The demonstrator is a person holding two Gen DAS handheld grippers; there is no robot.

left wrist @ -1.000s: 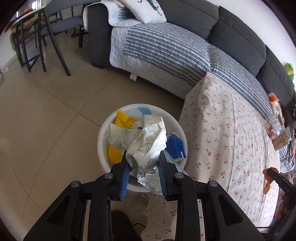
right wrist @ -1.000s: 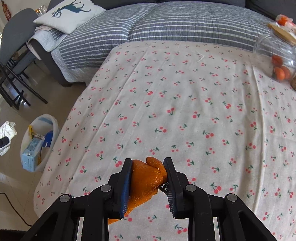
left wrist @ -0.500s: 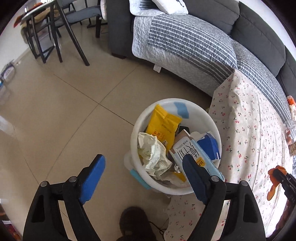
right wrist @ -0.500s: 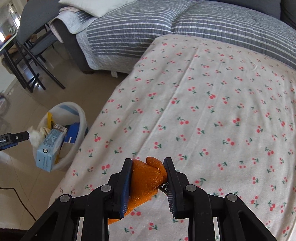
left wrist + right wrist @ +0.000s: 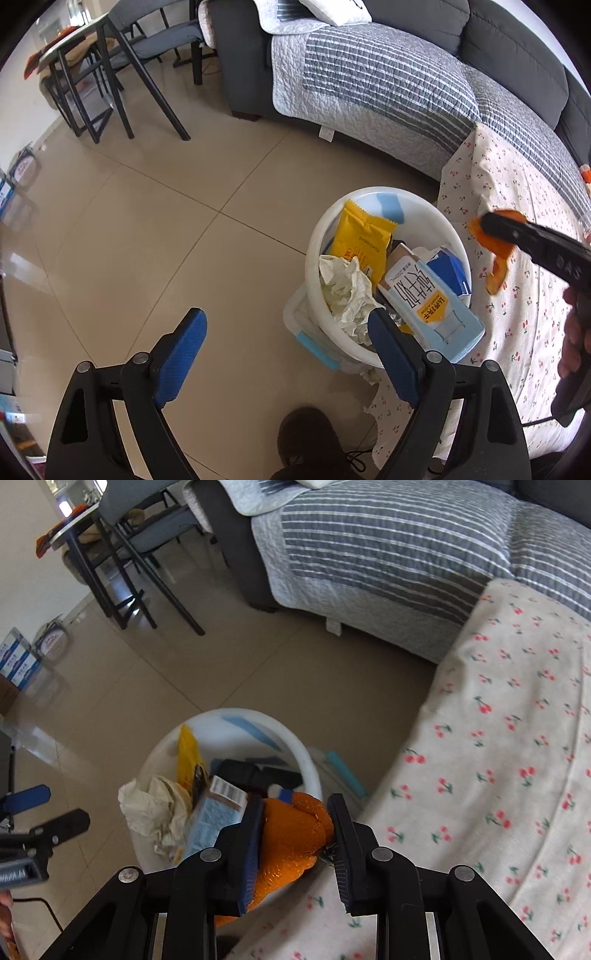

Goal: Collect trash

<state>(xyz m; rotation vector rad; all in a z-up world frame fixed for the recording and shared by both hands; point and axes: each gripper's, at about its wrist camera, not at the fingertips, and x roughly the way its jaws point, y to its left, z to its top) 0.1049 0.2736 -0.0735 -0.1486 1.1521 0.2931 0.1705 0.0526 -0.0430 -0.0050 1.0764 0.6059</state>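
Left gripper [image 5: 286, 334]: we see jaws spread wide, nothing between the blue pads [image 5: 179, 352]. It hangs over the tan floor tiles [image 5: 155, 229], just left of the white trash bin [image 5: 424, 206]; its right finger overlaps the bin's near rim in view.

Right gripper [image 5: 293, 832]: we see it clamped on an orange peel [image 5: 295, 827], pads pressed into both sides, peel bulging out below the left pad. It sits at the near-right edge of the bin, where bin meets the cherry-print cloth [image 5: 498, 775]. In the left wrist view the same peel [image 5: 496, 254] shows at the tip of the right tool, just right of the bin rim, above the cloth.

Bin contents we can make out: crumpled paper [image 5: 347, 288] on the near-left, yellow snack bag [image 5: 360, 240] at the far side, light blue carton [image 5: 424, 302] leaning over the near-right rim, dark blue box [image 5: 448, 271] at right.

Further out: striped grey sofa cover [image 5: 369, 81] far behind, black chair legs [image 5: 122, 74] far left.
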